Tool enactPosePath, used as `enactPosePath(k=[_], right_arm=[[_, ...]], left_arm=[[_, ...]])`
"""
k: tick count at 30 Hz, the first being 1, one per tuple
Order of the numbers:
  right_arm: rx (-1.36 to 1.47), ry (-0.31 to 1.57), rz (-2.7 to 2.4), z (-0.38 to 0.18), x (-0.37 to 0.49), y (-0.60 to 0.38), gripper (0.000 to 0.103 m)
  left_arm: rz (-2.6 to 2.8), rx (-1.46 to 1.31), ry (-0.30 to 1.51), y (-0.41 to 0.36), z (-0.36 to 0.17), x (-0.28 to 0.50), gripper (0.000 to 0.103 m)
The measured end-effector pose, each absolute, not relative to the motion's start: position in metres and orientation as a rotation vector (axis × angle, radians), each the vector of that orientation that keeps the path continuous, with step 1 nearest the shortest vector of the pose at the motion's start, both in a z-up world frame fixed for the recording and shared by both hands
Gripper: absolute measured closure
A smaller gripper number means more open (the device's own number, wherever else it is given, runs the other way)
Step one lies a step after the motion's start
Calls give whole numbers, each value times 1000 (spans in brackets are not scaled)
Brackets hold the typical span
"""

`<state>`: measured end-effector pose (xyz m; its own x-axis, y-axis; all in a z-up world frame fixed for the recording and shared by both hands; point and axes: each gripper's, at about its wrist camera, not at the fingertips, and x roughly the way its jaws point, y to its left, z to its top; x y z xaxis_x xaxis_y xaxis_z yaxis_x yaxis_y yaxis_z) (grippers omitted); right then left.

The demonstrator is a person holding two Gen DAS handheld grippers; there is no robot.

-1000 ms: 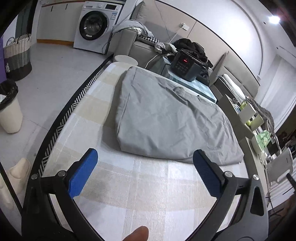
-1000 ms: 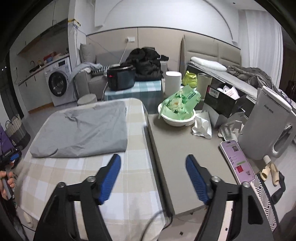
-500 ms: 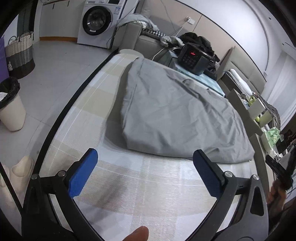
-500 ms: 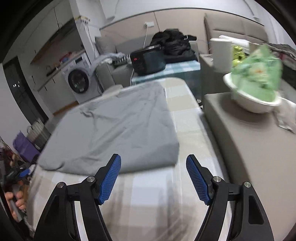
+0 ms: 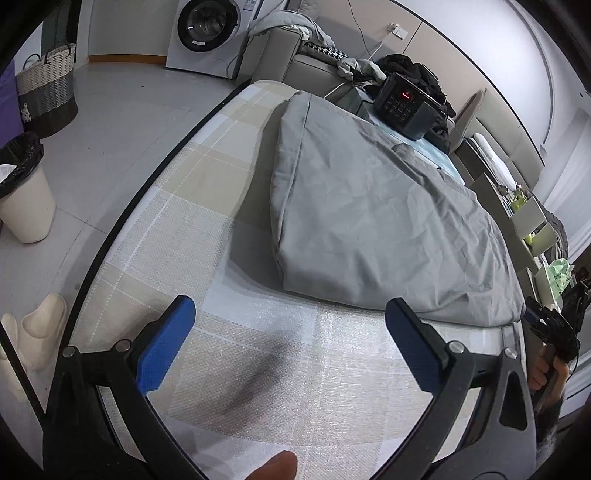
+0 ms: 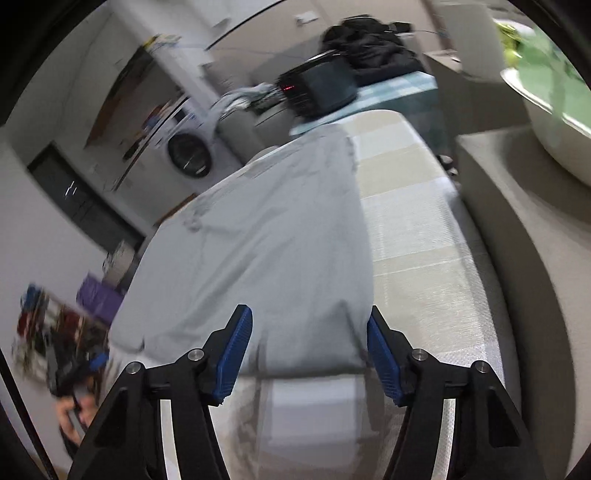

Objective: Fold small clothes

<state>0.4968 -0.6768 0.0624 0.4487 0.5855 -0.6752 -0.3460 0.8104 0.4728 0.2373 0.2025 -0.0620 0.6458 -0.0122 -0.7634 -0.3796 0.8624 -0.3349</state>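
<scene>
The grey cloth (image 6: pixel 266 258) lies at twelve o'clock from the right tongs (image 6: pixel 308 354), long axis running away; these tongs are nearer, closing around its near corner. The left tongs (image 5: pixel 290 343) stand apart over the bare bench (image 5: pixel 295 387).

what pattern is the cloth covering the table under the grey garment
A pale check of beige, white and light grey squares on the table cover; it shows best in the left wrist view.

We see a white washing machine (image 5: pixel 201 35) by the far wall, a woven laundry basket (image 5: pixel 46 88) on the floor and a cream bin (image 5: pixel 24 201) with a black liner nearby. Pale slippers (image 5: pixel 37 332) lie beside the checked surface (image 5: pixel 192 206). A black appliance (image 5: pixel 404 107) shows red digits.
</scene>
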Motion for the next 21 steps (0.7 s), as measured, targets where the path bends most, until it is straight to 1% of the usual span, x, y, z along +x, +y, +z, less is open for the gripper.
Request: enactPosePath(k=[3, 5, 6, 7, 8, 9, 10, 15, 19, 20, 21], right_arm=[[220, 936, 633, 64, 492, -674, 40], [201, 937, 636, 63, 492, -675, 44], [193, 940, 625, 61, 491, -676, 53], [174, 947, 601, 59, 493, -675, 69], [161, 955, 574, 55, 492, -675, 78], [149, 958, 551, 53, 493, -675, 91], [131, 960, 540, 49, 492, -674, 96], [46, 916, 507, 59, 474, -681, 98], [-46, 962, 374, 53, 477, -676, 99], [-30, 963, 382, 53, 478, -676, 99], [-2, 959, 398, 53, 477, -678, 99]], left_arm=[[227, -482, 857, 198, -62, 239, 1], [226, -461, 858, 194, -61, 241, 1], [222, -459, 857, 193, -61, 241, 1], [219, -458, 856, 192, -61, 242, 1], [218, -458, 856, 192, -61, 242, 1], [219, -460, 857, 192, -61, 243, 1], [218, -459, 858, 192, -61, 243, 1], [227, -471, 863, 195, -65, 243, 1], [230, -535, 863, 210, -72, 247, 1], [232, -552, 858, 214, -74, 247, 2], [235, -576, 848, 220, -76, 247, 8]])
